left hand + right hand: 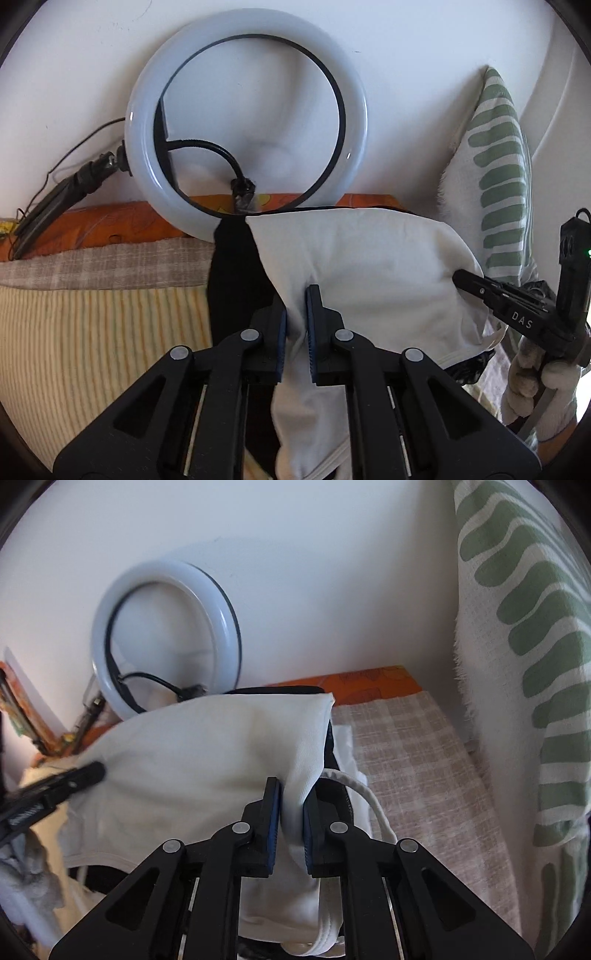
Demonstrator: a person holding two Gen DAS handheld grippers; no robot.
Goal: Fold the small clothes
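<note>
A small white garment (369,266) with a black part (232,280) hangs stretched in the air between both grippers. My left gripper (295,299) is shut on its left edge. My right gripper (291,794) is shut on its right edge; it also shows in the left wrist view (461,278), gripping the cloth's right side. The garment (207,757) fills the middle of the right wrist view, with a white strap (369,797) dangling. The left gripper's fingers (88,771) show at the left there.
A white ring light (247,125) leans on the wall behind. A green-striped pillow (498,177) stands at the right. A checked cloth (413,760) and yellow striped sheet (92,332) cover the bed below. An orange cloth (110,221) lies along the wall.
</note>
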